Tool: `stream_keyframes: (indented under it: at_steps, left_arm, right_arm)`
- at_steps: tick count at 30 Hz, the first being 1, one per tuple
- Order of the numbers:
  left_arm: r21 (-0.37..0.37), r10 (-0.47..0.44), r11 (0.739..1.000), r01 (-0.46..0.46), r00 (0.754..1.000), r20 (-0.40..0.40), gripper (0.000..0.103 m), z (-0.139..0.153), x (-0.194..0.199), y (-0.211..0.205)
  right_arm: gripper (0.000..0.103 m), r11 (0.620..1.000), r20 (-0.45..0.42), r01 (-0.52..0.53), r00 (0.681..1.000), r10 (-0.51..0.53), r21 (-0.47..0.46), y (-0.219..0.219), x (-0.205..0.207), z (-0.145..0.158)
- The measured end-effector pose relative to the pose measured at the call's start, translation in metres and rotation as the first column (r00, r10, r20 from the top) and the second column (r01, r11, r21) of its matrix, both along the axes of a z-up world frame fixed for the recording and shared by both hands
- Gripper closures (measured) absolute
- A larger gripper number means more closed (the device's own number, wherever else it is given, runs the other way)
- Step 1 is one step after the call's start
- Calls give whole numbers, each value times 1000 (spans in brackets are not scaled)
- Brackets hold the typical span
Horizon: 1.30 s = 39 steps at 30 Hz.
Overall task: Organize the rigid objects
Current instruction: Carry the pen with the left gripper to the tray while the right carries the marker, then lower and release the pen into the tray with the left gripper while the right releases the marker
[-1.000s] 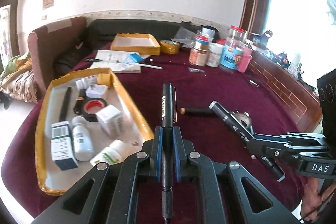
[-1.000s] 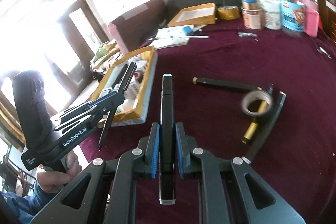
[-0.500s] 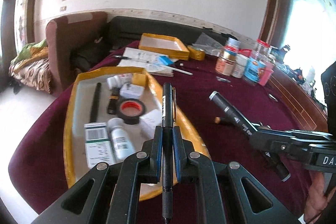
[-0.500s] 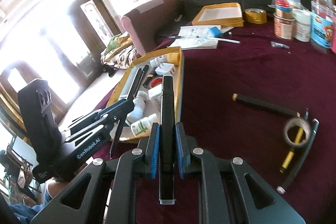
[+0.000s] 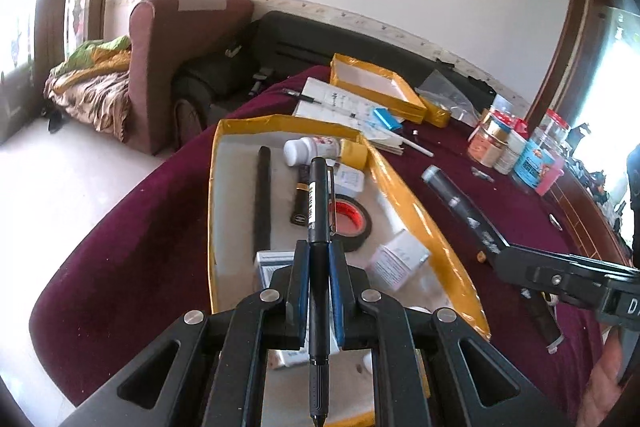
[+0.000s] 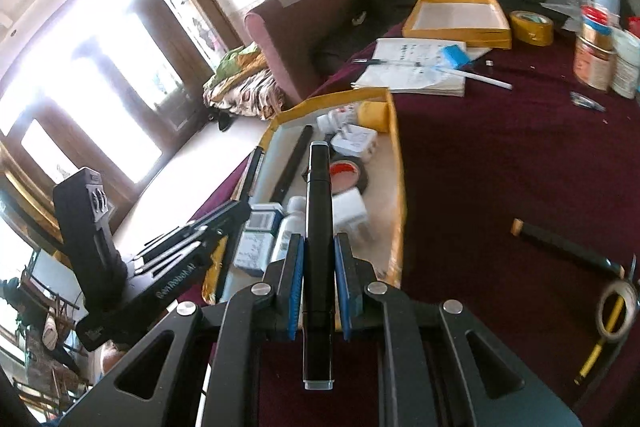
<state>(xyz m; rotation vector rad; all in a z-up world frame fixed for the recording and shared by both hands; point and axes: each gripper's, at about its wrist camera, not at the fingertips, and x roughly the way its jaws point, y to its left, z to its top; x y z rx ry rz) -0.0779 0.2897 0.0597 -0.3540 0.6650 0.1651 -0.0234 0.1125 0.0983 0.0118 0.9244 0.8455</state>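
My left gripper point(image 5: 319, 279) is shut on a black pen point(image 5: 319, 211) and holds it above the yellow-rimmed tray point(image 5: 404, 187). The tray holds a red tape roll point(image 5: 352, 221), a long black stick point(image 5: 263, 199), a white bottle point(image 5: 310, 149) and small boxes. My right gripper point(image 6: 319, 275) is shut on a thick black marker point(image 6: 319, 203) above the near end of the same tray point(image 6: 398, 163). The right gripper and its marker point(image 5: 460, 205) show at the right in the left wrist view. The left gripper point(image 6: 192, 243) shows at the left in the right wrist view.
On the maroon table point(image 6: 500, 155) lie a black stick point(image 6: 564, 243), a clear tape roll point(image 6: 618, 307) and a yellow pen. Further back are a second yellow tray point(image 6: 456, 17), papers point(image 6: 412, 69), yellow tape point(image 6: 532, 27) and jars point(image 5: 516, 147). An armchair point(image 5: 176, 67) stands left.
Both grippers have moved left from over the bare table to above the near tray, each still shut on its pen or marker.
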Motion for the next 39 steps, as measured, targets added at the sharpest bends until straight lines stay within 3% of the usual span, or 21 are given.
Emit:
stream_keyframes:
  at_steps: [11,22,29,35,39]
  left_arm:
    - [-9,55,998,-55,997,-46,94,-12,12,19]
    - [28,49,999,-47,997,-66,94,-19,20,12]
    - [27,55,998,-53,997,-62,94,-17,20,11]
    - [36,54,998,-53,998,-21,94,-6,11,4]
    - [35,31,999,-32,999,14,94,7,4,-7]
  right_arm:
    - [88,997,-31,-4,1000,1,-73,62,9,-37]
    - [88,994,-70,8,997,-15,-106,68,20,-64]
    - [88,996,-59,0,998,-6,-95,65,17,-63]
    - [87,999,14,-25,1000,26,-35,50,4,-36]
    - [86,1000,168,12,986,-12,-4,28,-15,-5]
